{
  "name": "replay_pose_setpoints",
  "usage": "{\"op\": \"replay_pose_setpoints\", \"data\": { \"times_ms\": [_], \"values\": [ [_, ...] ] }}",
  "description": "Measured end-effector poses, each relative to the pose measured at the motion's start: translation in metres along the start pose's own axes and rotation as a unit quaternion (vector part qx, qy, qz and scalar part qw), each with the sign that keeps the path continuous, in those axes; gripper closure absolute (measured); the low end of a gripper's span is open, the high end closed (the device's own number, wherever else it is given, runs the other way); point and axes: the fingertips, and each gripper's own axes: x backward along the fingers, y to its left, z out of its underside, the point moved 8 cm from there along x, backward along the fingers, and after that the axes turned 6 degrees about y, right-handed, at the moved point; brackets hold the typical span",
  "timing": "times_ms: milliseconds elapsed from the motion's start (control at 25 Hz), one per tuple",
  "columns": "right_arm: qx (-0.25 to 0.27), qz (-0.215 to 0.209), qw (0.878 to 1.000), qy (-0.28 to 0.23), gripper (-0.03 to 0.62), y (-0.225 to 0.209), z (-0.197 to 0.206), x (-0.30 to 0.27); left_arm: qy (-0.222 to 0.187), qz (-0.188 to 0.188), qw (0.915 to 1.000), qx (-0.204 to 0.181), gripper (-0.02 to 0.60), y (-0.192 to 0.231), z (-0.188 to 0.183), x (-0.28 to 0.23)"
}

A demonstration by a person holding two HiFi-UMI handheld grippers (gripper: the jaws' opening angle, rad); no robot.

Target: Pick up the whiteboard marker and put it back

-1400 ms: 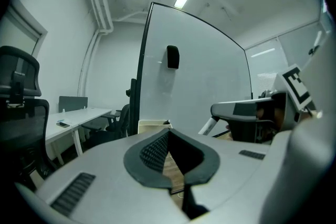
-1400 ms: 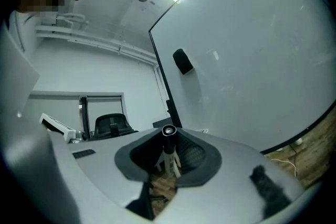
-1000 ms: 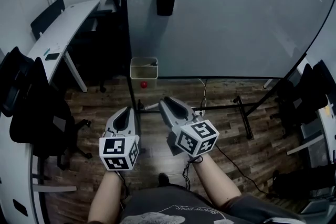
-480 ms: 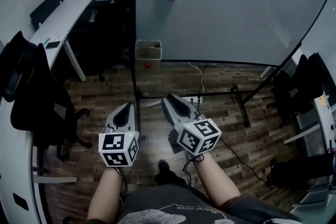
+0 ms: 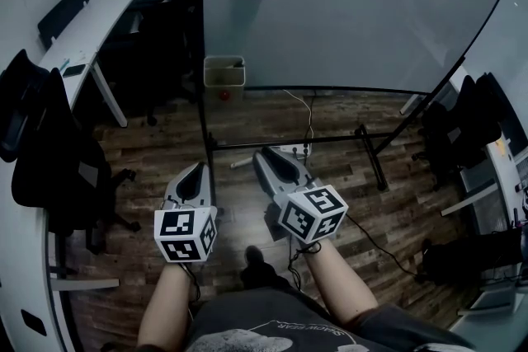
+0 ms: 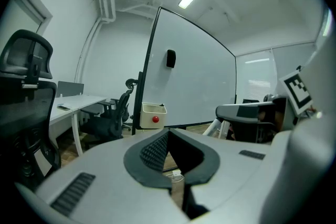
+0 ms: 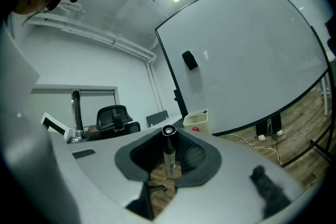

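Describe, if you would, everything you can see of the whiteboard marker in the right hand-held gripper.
The slim whiteboard marker stands almost upright between the jaws of the right hand-held gripper, whose dark ribbed pads close on it from both sides. Its upper part is dark, apparently plastic, and ends in a round, pale-ringed tip. The barrel below is pale with a printed label too small to read. Nothing but the pads touches it.

Left gripper [image 5: 198, 170] closed, right gripper [image 5: 263, 155] clamped.
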Motion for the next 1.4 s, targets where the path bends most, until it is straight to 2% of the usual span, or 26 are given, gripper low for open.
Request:
{"op": "replay_pose_setpoints", "data": {
  "times_ms": [360, 800, 1400],
  "values": [
    [-0.006, -0.001, 1.0, 0.001, 0.513, -0.016, -0.008, -0.026, 0.003, -0.002, 1.0, -0.003, 0.569, 0.014, -0.009, -0.025],
    [0.008, -0.023, 0.999, -0.031, 0.512, -0.049, -0.065, -0.083, -0.011, -0.015, 0.9996, -0.022, 0.569, 0.032, -0.053, -0.072],
    [0.02, -0.054, 0.997, -0.046, 0.513, -0.105, -0.111, -0.155, -0.006, -0.044, 0.9988, -0.018, 0.568, 0.044, -0.079, -0.143]
  ]
}}
